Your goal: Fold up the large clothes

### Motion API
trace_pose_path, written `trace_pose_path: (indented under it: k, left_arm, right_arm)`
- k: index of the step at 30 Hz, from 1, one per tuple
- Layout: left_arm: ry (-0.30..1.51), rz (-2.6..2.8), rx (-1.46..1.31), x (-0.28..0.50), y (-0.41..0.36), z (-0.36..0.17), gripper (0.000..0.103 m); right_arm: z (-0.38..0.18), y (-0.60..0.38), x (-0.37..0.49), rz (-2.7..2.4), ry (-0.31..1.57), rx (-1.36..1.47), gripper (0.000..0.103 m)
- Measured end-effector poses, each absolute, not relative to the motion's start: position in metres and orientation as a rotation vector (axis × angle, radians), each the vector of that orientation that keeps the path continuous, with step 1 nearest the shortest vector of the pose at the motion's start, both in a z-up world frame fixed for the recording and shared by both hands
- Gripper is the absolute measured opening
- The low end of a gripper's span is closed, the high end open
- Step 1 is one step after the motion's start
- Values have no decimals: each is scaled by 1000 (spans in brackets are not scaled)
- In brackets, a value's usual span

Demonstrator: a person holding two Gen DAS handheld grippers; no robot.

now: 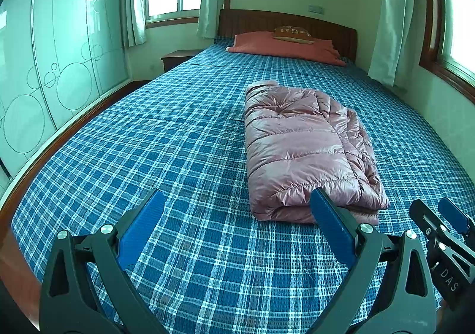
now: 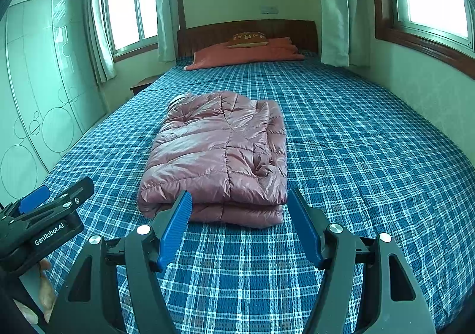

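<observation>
Lying folded on the plaid bed (image 1: 148,156), the pink puffer jacket (image 1: 302,144) sat just ahead of my left tongs (image 1: 237,200) and right tongs (image 2: 239,200), both spread wide and seemingly touching nothing.

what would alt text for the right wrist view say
A folded pink puffer jacket lies on a blue plaid bedspread, just beyond the open right gripper. The left gripper shows at lower left; an orange pillow rests by the headboard.

Daylit bedroom: plaid-covered bed (image 2: 356,141), curtained windows (image 2: 127,7), frosted wardrobe (image 1: 44,52).
</observation>
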State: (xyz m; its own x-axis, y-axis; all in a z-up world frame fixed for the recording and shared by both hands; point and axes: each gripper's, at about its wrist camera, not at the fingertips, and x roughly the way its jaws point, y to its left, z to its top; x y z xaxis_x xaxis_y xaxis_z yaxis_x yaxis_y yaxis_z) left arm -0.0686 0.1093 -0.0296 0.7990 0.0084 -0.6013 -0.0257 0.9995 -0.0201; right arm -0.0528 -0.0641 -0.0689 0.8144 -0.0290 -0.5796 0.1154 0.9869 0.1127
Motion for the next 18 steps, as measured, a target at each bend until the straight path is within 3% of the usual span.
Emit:
trace_pose_path:
  k: [18]
  left_arm:
    - [629, 3, -20, -65, 113, -24, 101]
  right_arm:
    - [-70, -65, -52, -74, 618, 138, 66]
